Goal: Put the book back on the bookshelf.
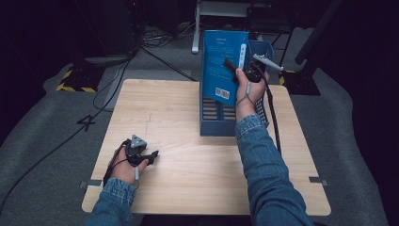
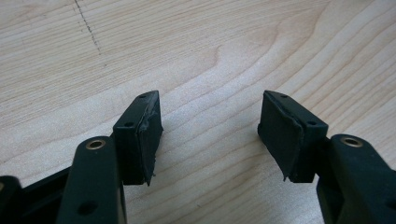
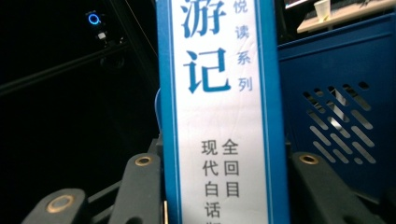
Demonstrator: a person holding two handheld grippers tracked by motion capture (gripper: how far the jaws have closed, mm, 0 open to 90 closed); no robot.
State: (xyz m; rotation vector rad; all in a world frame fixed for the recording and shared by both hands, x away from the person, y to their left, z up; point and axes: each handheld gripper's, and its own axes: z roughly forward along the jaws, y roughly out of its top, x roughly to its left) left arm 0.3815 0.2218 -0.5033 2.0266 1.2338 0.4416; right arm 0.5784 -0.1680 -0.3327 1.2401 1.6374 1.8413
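right gripper: clamped on the spine of the tall blue paperback book, holding it upright above the blue slotted plastic file crate.
left gripper: jaws spread, nothing between them, low over the pale wooden table.
handling: book looks stiff, fairly light, glossy, so it may slip or swing; a grip lower on the spine seems steadier.
hidden: pads behind spine; crate floor unseen.

blue book, upright, above blue basket
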